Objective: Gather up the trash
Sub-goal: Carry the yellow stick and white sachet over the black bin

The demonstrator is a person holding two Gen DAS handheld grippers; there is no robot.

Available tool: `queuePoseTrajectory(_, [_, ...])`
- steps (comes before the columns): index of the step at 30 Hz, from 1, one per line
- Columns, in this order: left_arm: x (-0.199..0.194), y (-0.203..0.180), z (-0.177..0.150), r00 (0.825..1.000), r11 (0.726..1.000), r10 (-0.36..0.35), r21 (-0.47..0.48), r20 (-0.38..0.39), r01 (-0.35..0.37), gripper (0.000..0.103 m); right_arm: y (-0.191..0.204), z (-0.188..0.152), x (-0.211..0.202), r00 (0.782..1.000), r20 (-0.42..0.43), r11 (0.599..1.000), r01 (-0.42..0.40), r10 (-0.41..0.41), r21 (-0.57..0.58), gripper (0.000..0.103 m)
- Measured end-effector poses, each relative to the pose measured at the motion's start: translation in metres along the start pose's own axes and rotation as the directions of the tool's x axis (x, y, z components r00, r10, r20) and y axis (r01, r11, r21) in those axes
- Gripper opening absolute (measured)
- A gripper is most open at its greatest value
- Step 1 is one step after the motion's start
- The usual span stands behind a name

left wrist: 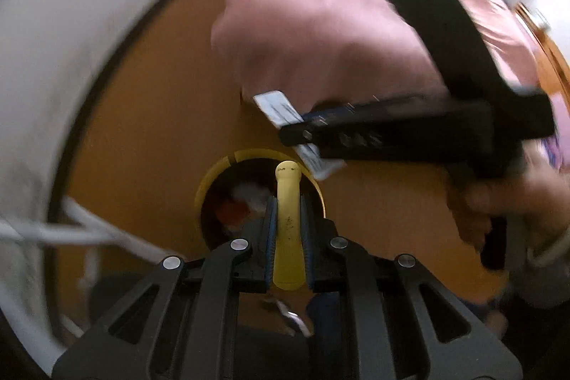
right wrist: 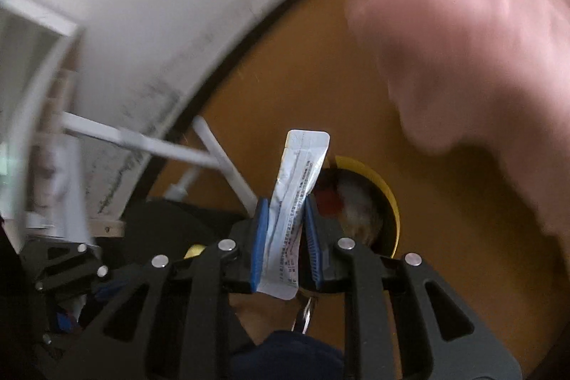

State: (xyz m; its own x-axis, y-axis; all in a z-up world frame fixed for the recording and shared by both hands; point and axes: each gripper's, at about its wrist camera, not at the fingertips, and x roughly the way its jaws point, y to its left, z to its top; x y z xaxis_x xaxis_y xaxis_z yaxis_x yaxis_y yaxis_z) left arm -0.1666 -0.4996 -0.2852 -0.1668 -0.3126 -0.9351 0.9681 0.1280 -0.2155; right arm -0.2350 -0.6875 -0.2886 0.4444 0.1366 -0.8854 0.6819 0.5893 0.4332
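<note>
Left gripper (left wrist: 288,230) jaws pinching yellow plastic stick (left wrist: 288,223), long axis pointing at yellow-rimmed round bin (left wrist: 213,173) directly beneath; right gripper (right wrist: 285,234) jaws pinching white printed sachet (right wrist: 295,202), bin (right wrist: 386,198) just right of it.

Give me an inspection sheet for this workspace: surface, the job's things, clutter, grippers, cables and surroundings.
Surface: orange-brown floor.
Job's things: yellow-rimmed bin, open, trash inside; yellow stick; white printed sachet.
Clutter: nothing seen.
Grippers: left gripper shut on the yellow stick, over the bin; right gripper shut on the white printed sachet, beside the bin's rim.
Cables: nothing seen.
Surroundings: white wall with dark skirting, white frame bars, a pink sleeve.
</note>
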Motion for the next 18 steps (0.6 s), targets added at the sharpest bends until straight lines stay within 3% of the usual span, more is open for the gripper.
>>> queuePoseTrajectory(3, [0.069, 0.012, -0.006, 0.995, 0.996, 0.047, -0.065, -0.086, -0.053, 0.012, -0.028, -0.019, 0.072, 0.987, -0.158, 0.998, 0.02, -0.011, 0.057, 0.021])
queuePoseTrajectory(7, [0.119, 0.036, -0.033, 0.988, 0.979, 0.026, -0.194, -0.153, -0.056, 0.012, -0.037, -0.029, 0.102, 0.971, -0.234, 0.997, 0.062, -0.049, 0.05, 0.021])
queuePoseTrajectory(12, [0.117, 0.035, -0.031, 0.991, 0.981, 0.044, -0.182, -0.128, -0.067, 0.012, -0.031, -0.038, 0.115, 0.958, -0.275, 0.995, 0.092, -0.082, 0.025, 0.021])
queuePoseTrajectory(18, [0.121, 0.044, -0.038, 0.987, 0.98, 0.028, -0.191, -0.156, -0.057, 0.012, -0.028, -0.036, 0.124, 0.953, -0.282, 0.993, 0.117, -0.109, 0.014, 0.021])
